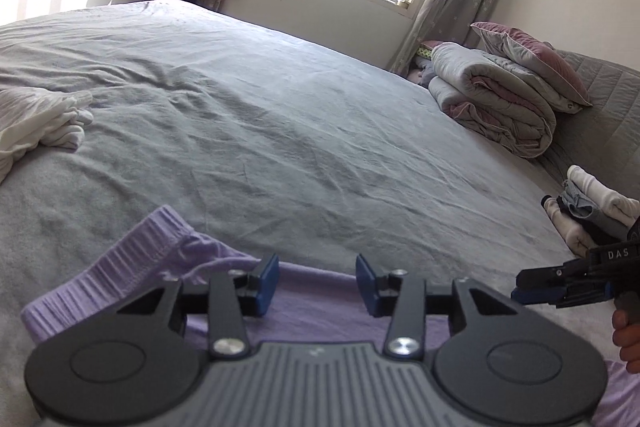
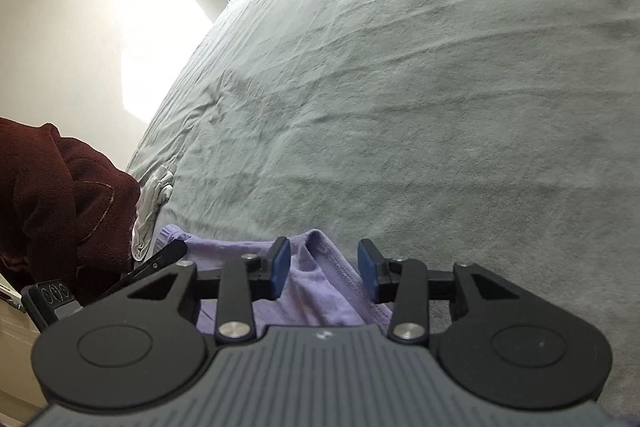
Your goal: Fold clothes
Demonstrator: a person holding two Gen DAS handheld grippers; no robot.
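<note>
A lilac garment with a ribbed band lies on the near part of the grey bed sheet. My left gripper hovers over it with its blue pads apart and nothing pressed between them. In the right wrist view the same lilac garment shows a stitched hem running between the jaws of my right gripper, which stands open above the cloth. The right gripper also shows side-on at the right edge of the left wrist view, with a hand behind it.
A crumpled white garment lies at the left. A rolled quilt with a pillow sits at the back right, and small folded clothes lie nearer. A dark red fleece sleeve is at the left.
</note>
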